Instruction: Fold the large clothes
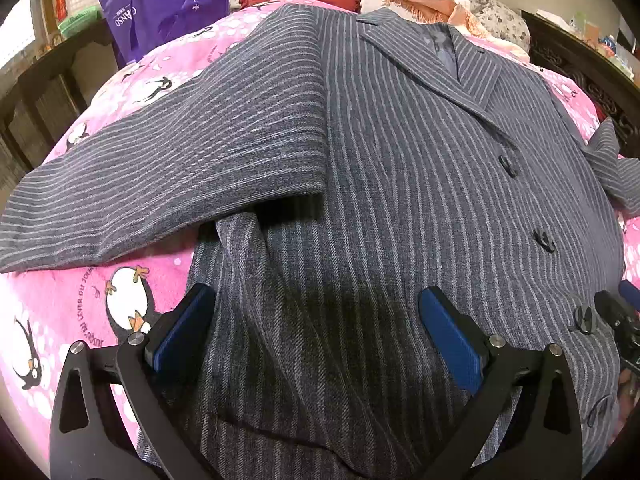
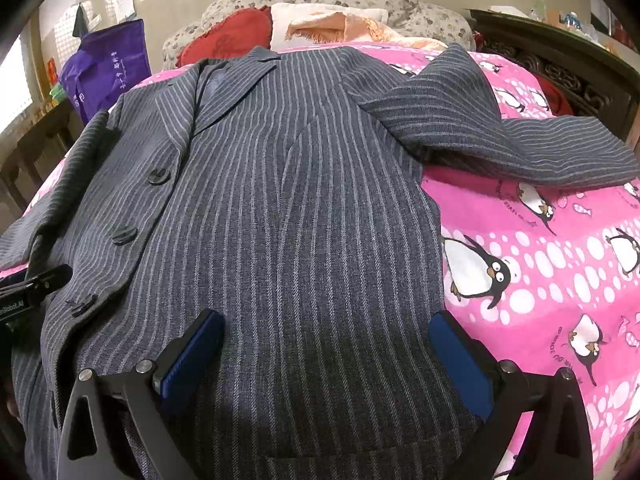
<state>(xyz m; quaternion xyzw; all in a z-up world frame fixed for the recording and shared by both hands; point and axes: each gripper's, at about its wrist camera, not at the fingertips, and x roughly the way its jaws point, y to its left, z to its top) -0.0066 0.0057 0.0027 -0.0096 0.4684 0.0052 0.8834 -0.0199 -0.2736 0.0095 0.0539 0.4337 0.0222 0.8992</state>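
Coat [image 1: 400,160] runs lengthwise ahead of both grippers.
Left gripper [image 1: 316,328] nearer the outspread sleeve [image 1: 160,184] — both jaws wide, right gripper [image 2: 326,352] too.

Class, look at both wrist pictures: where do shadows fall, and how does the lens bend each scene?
Left wrist view: a dark shadow lies on the striped jacket between the open left gripper fingers; the pink penguin blanket curves with fisheye bulge. Right wrist view: a similar shadow lies before the open right gripper; black corners frame the picture.
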